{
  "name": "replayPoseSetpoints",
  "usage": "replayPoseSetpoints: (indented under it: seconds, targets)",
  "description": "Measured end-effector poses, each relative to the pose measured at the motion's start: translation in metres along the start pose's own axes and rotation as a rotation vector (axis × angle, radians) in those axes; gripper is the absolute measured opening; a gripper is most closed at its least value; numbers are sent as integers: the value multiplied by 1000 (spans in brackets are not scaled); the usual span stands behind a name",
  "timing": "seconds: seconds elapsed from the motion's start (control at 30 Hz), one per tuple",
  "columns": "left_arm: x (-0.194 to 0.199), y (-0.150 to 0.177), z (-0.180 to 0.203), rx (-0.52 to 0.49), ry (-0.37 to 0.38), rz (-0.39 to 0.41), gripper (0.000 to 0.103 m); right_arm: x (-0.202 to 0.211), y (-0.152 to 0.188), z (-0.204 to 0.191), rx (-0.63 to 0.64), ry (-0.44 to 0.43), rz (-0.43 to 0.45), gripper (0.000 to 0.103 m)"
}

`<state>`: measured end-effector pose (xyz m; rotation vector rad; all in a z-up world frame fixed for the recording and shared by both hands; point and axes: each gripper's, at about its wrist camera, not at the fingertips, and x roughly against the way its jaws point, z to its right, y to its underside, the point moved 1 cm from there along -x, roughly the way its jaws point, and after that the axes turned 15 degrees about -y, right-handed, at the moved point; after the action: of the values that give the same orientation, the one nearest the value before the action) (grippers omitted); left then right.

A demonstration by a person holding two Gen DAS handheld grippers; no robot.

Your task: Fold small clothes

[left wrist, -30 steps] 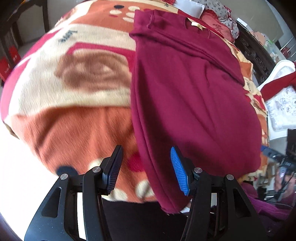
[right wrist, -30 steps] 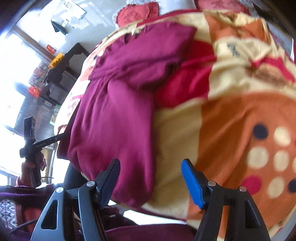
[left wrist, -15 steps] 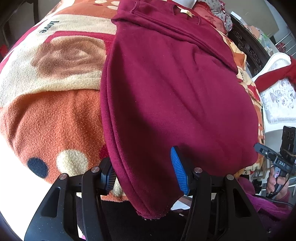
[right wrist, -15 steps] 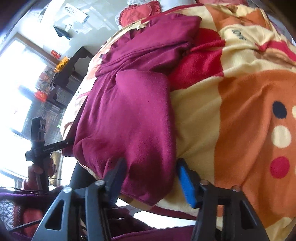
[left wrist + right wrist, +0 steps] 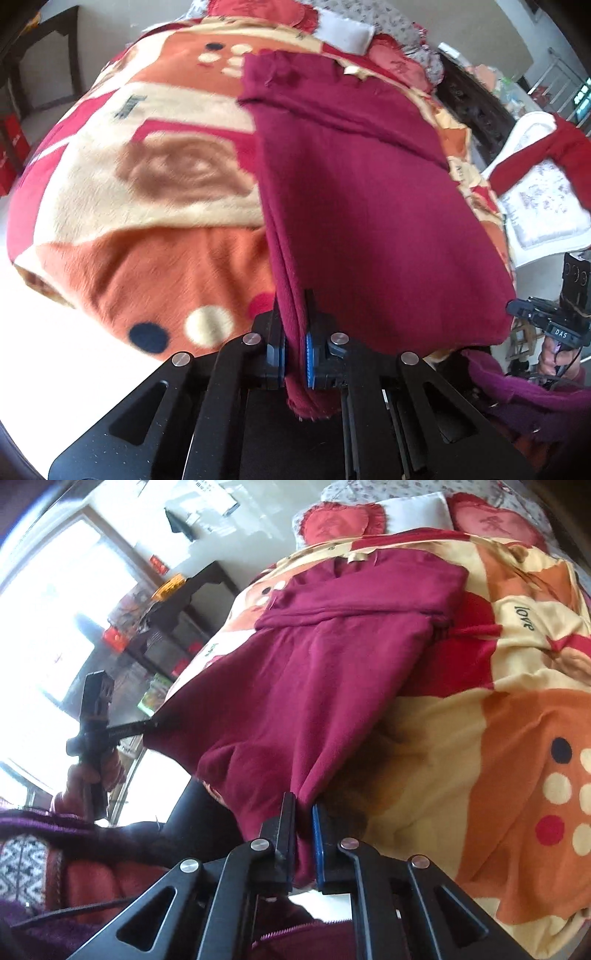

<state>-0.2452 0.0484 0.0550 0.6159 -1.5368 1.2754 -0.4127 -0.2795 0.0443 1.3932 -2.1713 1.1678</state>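
Observation:
A maroon knit garment (image 5: pixel 369 206) lies lengthwise on a patterned orange, cream and red blanket (image 5: pixel 159 192), its collar end far from me. My left gripper (image 5: pixel 293 332) is shut on the near left corner of its hem, and the cloth bunches between the blue pads. In the right wrist view the same maroon garment (image 5: pixel 306 679) is lifted at its near edge, and my right gripper (image 5: pixel 303 823) is shut on the near right corner. The other gripper (image 5: pixel 96 716) shows at the left, held by a hand.
The blanket (image 5: pixel 498 738) covers a bed with red heart cushions (image 5: pixel 336 520) and a white pillow at the far end. A dark shelf unit (image 5: pixel 173 627) stands by a bright window. A white chair with a red cloth (image 5: pixel 543 177) is on the right.
Both grippers closed on the garment's near hem corners and lifted them off the blanket. The near edge now hangs taut between them.

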Motion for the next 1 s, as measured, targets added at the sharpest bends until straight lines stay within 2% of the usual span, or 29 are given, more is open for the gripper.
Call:
replayPoseSetpoints:
  seconds: [0.13,0.23,0.27,0.3,0.33,0.37,0.6,0.63,0.77,0.83,1.0]
  targets:
    - [-22,10,-3,29,-1,-51,6,-19,9,29,-90,18,-47,7]
    - [-26,14,5,-3,-37,-46,6,-22,8,39,-137,-19,-30,12]
    - [-26,13,7,-9,-42,-48,7,-21,8,39,-140,-32,-27,22]
    - [-27,12,8,-12,-48,-51,7,-22,8,39,-139,-38,-35,38]
    - [-28,12,8,-15,-55,-54,7,-23,8,39,-138,-38,-47,45]
    - [-29,11,10,-20,-64,-58,7,-25,10,38,-135,-41,-56,47]
    - [-38,10,19,-42,-113,-87,7,-39,9,28,-93,-22,-117,47]
    - [-39,10,19,-42,-117,-89,11,-38,8,28,-94,-23,-121,46]
    - [-40,11,19,-43,-120,-92,13,-30,6,25,-123,-43,-117,46]
    - [-42,12,20,-40,-123,-98,18,-28,2,22,-113,-42,-122,46]
    - [-46,15,15,-18,-107,-122,24,-30,-5,14,-86,-59,-124,46]
